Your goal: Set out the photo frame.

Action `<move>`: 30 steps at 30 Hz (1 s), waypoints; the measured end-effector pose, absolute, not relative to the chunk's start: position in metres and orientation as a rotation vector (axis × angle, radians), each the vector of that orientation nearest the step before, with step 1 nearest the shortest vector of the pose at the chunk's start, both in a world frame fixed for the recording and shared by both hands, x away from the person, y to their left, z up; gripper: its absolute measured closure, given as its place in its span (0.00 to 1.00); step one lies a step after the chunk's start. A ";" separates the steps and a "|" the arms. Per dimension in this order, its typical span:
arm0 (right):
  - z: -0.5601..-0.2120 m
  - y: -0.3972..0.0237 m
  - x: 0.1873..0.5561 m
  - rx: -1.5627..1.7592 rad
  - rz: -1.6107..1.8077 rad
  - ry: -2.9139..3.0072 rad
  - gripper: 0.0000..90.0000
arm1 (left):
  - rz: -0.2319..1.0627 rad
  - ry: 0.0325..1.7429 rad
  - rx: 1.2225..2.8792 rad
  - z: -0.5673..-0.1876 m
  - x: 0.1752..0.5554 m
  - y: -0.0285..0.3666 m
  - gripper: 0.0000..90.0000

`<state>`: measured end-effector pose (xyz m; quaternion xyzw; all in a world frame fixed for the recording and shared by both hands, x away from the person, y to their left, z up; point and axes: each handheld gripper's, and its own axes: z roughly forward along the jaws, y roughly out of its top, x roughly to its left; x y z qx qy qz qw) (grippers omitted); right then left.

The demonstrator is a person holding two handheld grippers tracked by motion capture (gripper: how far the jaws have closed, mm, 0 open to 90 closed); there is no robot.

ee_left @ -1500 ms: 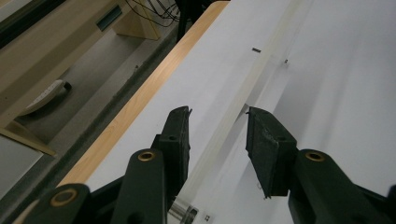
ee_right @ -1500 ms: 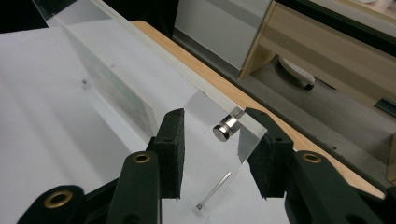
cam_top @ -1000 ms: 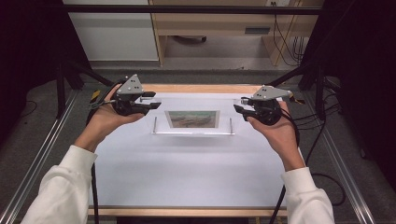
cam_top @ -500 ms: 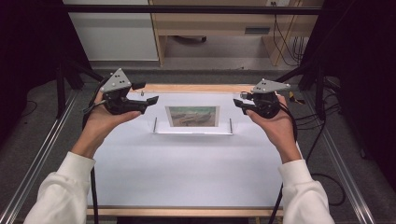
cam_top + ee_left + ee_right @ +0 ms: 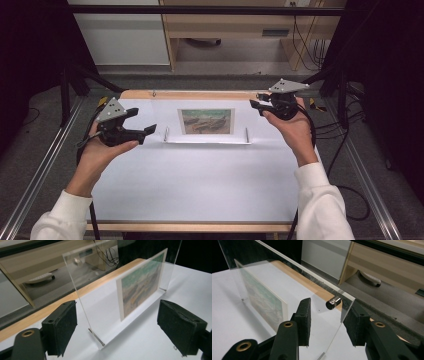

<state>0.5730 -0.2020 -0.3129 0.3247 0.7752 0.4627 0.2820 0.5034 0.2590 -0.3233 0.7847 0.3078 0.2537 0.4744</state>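
Note:
A clear acrylic picture frame (image 5: pixel 169 116) stands upright at the back of the white table (image 5: pixel 200 180), with a painted landscape print (image 5: pixel 207 121) inside it. My left gripper (image 5: pixel 144 121) hovers just left of the frame's left edge. Its jaws have just been opening. In the left gripper view that edge (image 5: pixel 82 302) stands between the wide-apart pads (image 5: pixel 62 327) and touches neither. My right gripper (image 5: pixel 256 102) is at the frame's upper right corner. In the right gripper view its pads (image 5: pixel 305 320) close on the clear panel (image 5: pixel 299 282) beside a metal standoff bolt (image 5: pixel 333 303).
A wooden strip (image 5: pixel 200 94) runs along the table's far edge, just behind the frame. Metal rails (image 5: pixel 40 170) flank the table on both sides. A cabinet (image 5: pixel 125 35) and a wooden shelf unit (image 5: pixel 240 30) stand beyond, with cables (image 5: pixel 345 190) on the floor at the right.
The left gripper's jaws have opened off the frame's left edge, and that hand has moved left and down. The right gripper stays at the right corner. The frame still stands.

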 end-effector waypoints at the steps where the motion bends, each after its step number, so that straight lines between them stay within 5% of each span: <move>1: -0.313 -0.202 0.574 0.876 1.240 2.075 0.66 | 0.616 0.759 1.924 -0.327 0.502 0.260 0.18; 30: -0.323 -0.204 0.602 0.993 1.304 2.051 0.65 | 0.525 0.851 1.914 -0.384 0.487 0.281 0.18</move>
